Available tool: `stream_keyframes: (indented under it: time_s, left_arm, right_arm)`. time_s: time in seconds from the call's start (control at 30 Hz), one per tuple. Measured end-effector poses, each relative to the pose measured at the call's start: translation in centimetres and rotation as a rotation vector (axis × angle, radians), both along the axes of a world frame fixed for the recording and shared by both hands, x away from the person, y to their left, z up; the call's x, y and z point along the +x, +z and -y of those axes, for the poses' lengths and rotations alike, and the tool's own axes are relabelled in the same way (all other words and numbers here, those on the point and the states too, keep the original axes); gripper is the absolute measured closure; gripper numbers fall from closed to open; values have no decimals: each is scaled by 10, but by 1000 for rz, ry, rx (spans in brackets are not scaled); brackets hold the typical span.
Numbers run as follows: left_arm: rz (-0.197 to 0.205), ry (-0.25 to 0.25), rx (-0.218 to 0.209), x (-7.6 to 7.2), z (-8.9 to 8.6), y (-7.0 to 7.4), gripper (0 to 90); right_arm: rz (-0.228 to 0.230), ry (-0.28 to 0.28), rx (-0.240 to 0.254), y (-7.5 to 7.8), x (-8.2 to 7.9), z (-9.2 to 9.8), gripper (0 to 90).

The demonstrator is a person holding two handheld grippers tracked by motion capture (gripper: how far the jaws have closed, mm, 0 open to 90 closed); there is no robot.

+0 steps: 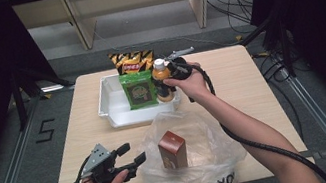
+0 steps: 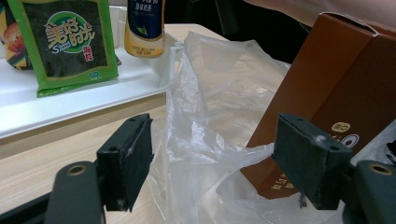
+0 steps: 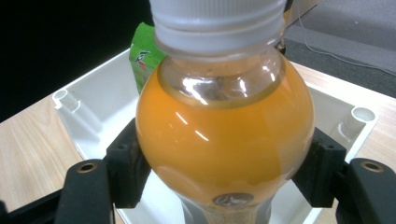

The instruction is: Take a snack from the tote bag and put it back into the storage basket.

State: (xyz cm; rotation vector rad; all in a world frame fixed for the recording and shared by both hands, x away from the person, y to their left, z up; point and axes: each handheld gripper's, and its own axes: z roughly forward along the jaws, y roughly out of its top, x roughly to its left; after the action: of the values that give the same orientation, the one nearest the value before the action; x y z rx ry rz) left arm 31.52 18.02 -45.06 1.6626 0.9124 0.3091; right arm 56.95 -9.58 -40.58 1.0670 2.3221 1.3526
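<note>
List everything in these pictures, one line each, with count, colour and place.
table: one, light wood, centre.
tray: one, white, far half of table.
chip bag: one, yellow-black, tray's far edge.
green packet: one, upright in tray.
bottle: one, orange drink, white cap, tray's right corner.
plastic bag: one, clear, near edge.
carton: one, brown, upright in the bag.
left tool: black, open, beside the bag.
right tool: black, shut on the bottle.

Green snack packet (image 1: 138, 89) upright in the white tray (image 1: 113, 111), yellow chip bag (image 1: 131, 61) behind it. Brown carton (image 1: 172, 149) upright inside the clear plastic bag (image 1: 204, 165) at the tabletop (image 1: 246, 87) near edge.
</note>
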Motion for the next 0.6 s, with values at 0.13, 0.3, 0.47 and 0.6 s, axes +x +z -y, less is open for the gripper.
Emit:
stream_keyframes:
  time_s: [0.13, 0.3, 0.47, 0.6]
  left_arm:
    - [1, 0, 0, 0, 0, 0, 276]
    - [1, -2, 0, 0, 0, 0, 276]
    - [1, 0, -1, 0, 0, 0, 276]
    - [0, 0, 0, 0, 0, 0, 276]
  right_arm:
    - [-2, 4, -6, -3, 1, 0, 320]
    - [-14, 1, -16, -5, 1, 0, 321]
    - [-32, -4, -12, -9, 1, -1, 321]
    - [-37, 1, -35, -12, 1, 0, 320]
